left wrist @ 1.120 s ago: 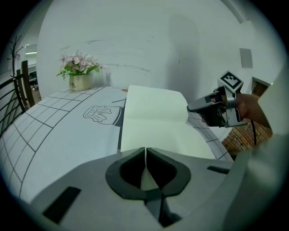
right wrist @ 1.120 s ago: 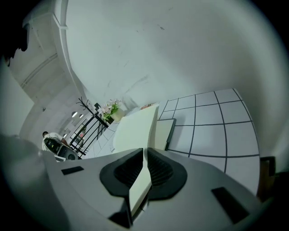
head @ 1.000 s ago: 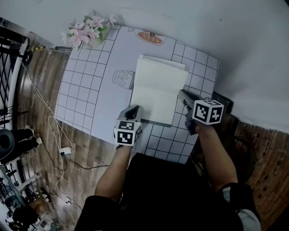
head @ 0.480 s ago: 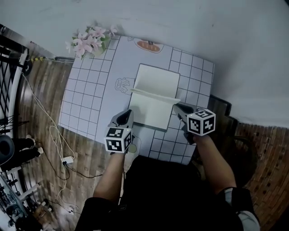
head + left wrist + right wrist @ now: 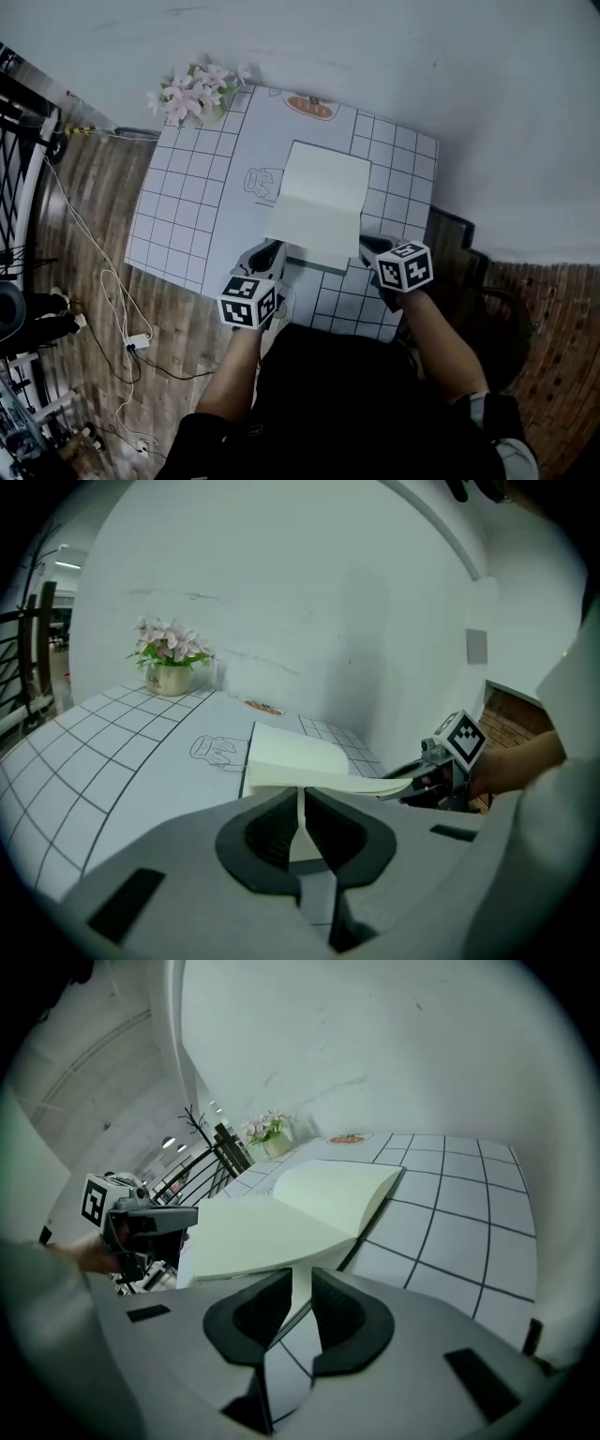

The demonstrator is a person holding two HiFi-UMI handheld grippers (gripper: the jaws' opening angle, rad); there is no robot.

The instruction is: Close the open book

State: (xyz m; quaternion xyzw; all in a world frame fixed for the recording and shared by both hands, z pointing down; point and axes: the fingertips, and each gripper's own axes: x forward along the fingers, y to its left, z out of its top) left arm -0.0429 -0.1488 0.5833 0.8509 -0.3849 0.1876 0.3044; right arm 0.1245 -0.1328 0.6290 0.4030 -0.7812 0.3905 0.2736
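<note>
The book (image 5: 319, 202) lies near the middle of the gridded worktop (image 5: 178, 206), spine running across. Its near half is raised and leaning over the far half, not yet flat. I judge it light: a thick block of soft pages that bends and fans under its own weight, so I would take it by the free fore-edge or push flat on the raised half rather than pinch one sheet, which could crease.

My right gripper (image 5: 370, 246) sits at the near right corner. Its jaws have just been opening; a gap shows between them with the raised leaf's corner at their mouth, not pressed as far as I can see.

My left gripper (image 5: 267, 255) is at the near left corner, jaws drawn to a thin slit, nothing visibly pinched.

A flower pot (image 5: 195, 92) stands well apart at the far left corner.
</note>
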